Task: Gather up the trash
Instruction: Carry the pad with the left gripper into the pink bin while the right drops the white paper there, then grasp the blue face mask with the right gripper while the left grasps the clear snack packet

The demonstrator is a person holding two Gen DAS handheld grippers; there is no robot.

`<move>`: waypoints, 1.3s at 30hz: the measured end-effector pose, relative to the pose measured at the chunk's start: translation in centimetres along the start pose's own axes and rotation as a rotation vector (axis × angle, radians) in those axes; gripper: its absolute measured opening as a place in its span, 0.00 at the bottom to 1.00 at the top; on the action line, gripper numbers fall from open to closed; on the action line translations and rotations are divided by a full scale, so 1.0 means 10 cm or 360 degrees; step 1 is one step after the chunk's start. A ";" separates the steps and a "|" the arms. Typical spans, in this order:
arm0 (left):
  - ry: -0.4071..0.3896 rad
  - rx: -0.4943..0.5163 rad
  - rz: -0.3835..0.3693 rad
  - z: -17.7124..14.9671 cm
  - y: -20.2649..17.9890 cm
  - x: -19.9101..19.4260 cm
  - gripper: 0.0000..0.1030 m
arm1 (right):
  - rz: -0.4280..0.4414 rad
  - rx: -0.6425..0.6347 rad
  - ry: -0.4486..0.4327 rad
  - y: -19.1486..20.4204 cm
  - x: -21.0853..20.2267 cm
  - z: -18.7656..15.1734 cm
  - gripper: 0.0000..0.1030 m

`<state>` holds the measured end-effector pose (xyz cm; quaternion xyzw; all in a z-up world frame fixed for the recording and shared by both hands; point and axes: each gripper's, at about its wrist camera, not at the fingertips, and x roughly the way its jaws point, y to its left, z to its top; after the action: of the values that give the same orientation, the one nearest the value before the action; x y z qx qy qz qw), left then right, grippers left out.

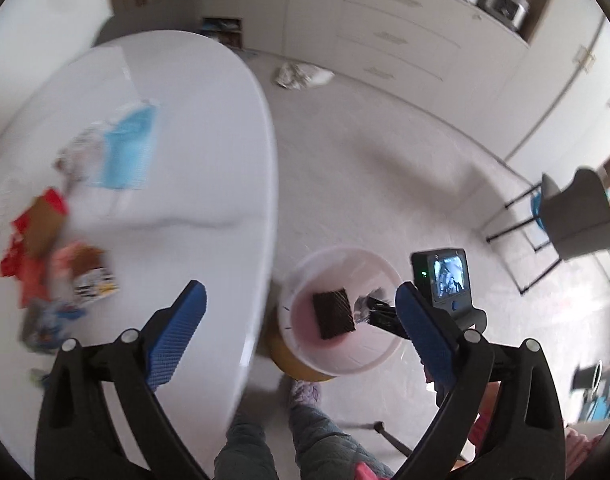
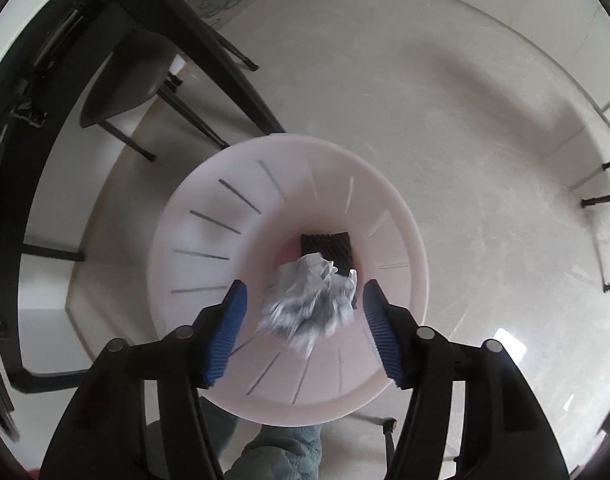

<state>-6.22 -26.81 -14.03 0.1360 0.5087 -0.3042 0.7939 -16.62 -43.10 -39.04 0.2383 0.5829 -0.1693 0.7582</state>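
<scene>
Between the right gripper's (image 2: 305, 316) wide-spread blue ribbed fingers (image 2: 228, 330), a crumpled grey-white paper ball (image 2: 309, 304) hangs blurred and apparently untouched above the round white plastic slotted bin (image 2: 209, 216), likely falling; it looks light, soft and crushable, easy to pinch anywhere. Deeper in the bin lies a dark ribbed rectangular sponge-like piece (image 2: 325, 245). Farther left, the left gripper (image 1: 301, 328) gapes open, empty, over the white oval table's (image 1: 209, 128) edge, where colourful wrappers (image 1: 45, 236) remain.

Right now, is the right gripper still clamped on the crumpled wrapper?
No: the right gripper is open, and the crumpled wrapper sits loose between its fingers, touching neither, above the white bin.
</scene>
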 end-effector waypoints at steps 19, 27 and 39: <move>-0.0299 -0.0362 0.0349 -0.19 1.80 -1.02 0.92 | 0.0218 -0.0509 -0.0574 1.95 -2.29 0.45 0.97; -0.0278 -0.0450 0.0439 -0.22 2.45 -0.97 0.92 | 0.0291 -0.0778 -0.0509 3.00 -1.73 1.27 0.95; -0.0221 -0.0433 0.0382 0.35 2.79 -0.49 0.92 | 0.0227 -0.0635 -0.0192 3.44 -0.76 1.97 0.44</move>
<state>12.24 -5.28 -10.75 0.0658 0.4694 -0.1444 0.8686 15.60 -25.73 -21.95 0.1135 0.5402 -0.0105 0.8338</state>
